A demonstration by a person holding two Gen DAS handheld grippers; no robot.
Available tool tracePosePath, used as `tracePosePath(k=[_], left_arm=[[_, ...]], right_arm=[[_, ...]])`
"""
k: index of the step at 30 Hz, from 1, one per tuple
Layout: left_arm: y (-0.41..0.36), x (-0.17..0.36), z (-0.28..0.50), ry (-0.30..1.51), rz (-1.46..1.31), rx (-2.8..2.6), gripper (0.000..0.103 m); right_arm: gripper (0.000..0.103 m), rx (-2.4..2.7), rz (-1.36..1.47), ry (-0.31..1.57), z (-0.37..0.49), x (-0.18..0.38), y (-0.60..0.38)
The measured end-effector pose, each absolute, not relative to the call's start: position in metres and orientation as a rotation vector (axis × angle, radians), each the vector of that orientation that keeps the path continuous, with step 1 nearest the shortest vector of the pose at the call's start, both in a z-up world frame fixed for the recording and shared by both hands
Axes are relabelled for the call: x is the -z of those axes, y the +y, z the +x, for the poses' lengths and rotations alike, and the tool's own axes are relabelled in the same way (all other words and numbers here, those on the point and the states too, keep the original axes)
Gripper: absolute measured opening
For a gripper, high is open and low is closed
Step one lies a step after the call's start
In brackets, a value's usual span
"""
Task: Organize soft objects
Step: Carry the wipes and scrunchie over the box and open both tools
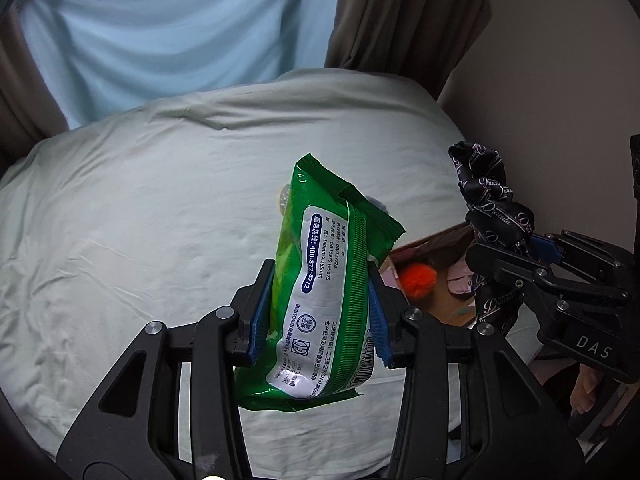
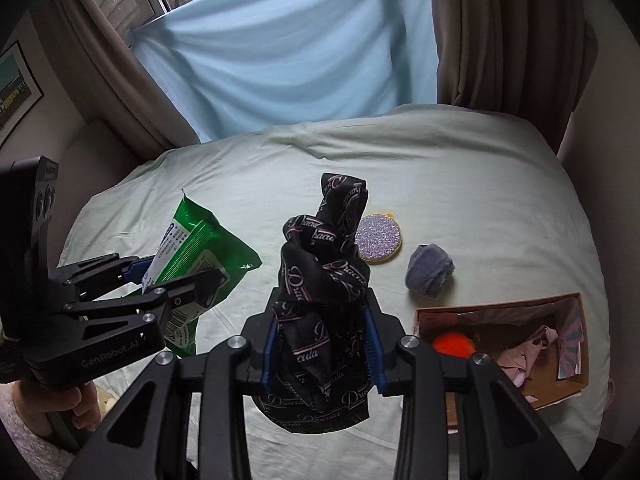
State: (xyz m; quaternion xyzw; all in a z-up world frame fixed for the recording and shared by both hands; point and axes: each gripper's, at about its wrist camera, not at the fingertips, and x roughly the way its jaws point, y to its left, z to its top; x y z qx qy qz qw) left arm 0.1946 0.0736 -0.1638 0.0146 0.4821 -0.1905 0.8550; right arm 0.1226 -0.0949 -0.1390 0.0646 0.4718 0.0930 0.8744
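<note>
My left gripper [image 1: 318,316] is shut on a green pack of wet wipes [image 1: 320,280] and holds it above the bed; the pack also shows in the right wrist view [image 2: 196,256]. My right gripper [image 2: 324,344] is shut on a black printed cloth [image 2: 324,280], held upright above the bed; that cloth shows in the left wrist view [image 1: 488,208]. A cardboard box [image 2: 560,384] at the right holds an orange pompom [image 2: 452,344] and a pink cloth [image 2: 528,348].
A glittery round pad [image 2: 378,238] and a rolled grey cloth [image 2: 428,272] lie on the pale green bedsheet [image 2: 440,168]. A blue sheet [image 2: 300,60] and brown curtains [image 2: 500,32] hang behind the bed. A wall stands at the right.
</note>
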Motion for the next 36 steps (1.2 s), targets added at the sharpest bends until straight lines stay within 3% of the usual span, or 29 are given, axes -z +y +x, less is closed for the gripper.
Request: tracePosePath(k=[15,25,36], left_arm=[[-0.09,0.197,0.165,1.056,-0.002,0.472,0.038],[-0.173,0.266,0.183,1.201,-0.023,0.461,0.038],[-0.208,0.356,0.209,1.372,0.061,0.442,0.038]], right_arm=[[0.033,-0.118,0.138,1.012,0.071,0.147,-0.248],[0.033,-0.091,0.206,1.158,0.104,0.208,-0.327],[0.033,-0.025,0.361,1.385,0.151,0.297,-0.37]])
